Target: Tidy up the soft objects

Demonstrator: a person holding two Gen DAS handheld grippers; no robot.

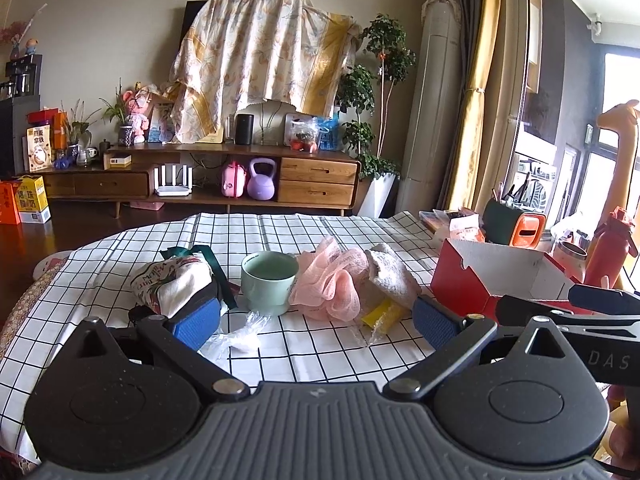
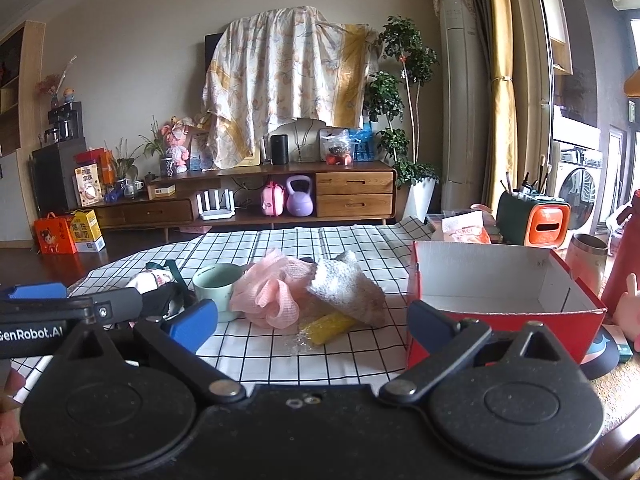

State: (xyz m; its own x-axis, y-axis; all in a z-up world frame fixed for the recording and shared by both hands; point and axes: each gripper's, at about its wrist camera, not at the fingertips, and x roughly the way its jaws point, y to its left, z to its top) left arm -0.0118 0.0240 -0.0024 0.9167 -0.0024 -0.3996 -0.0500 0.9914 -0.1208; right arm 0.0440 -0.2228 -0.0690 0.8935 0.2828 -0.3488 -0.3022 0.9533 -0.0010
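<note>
Soft things sit bunched mid-tabletop: pink pouf (image 2: 269, 295), grey cloth (image 2: 347, 289) leaning on it, yellow sponge (image 2: 325, 327) tucked under the cloth in clear wrap, and a floral pouch (image 1: 173, 285) toward the left edge. A green mug (image 1: 269, 280) stands between pouch & pouf, touching the pouf. Red box (image 2: 500, 312) is open and looks empty, near the right edge.

Both tongs are spread wide, nothing pinched: left tongs (image 1: 316, 322) face the mug/pouf, right tongs (image 2: 312, 326) face the sponge & cloth, w/ one finger in front of the box.

Judgement: nothing boxed yet; step = first pick. Best bet is the right tongs on the cloth, since it lies on top and nearest the box. Pinch a raised fold, not flat weave; lift straight up so the sponge wrap doesn't drag. For the pouf, bite deep into the mesh and pull away from the mug to avoid tipping it. Clear the box wall before letting go.
</note>
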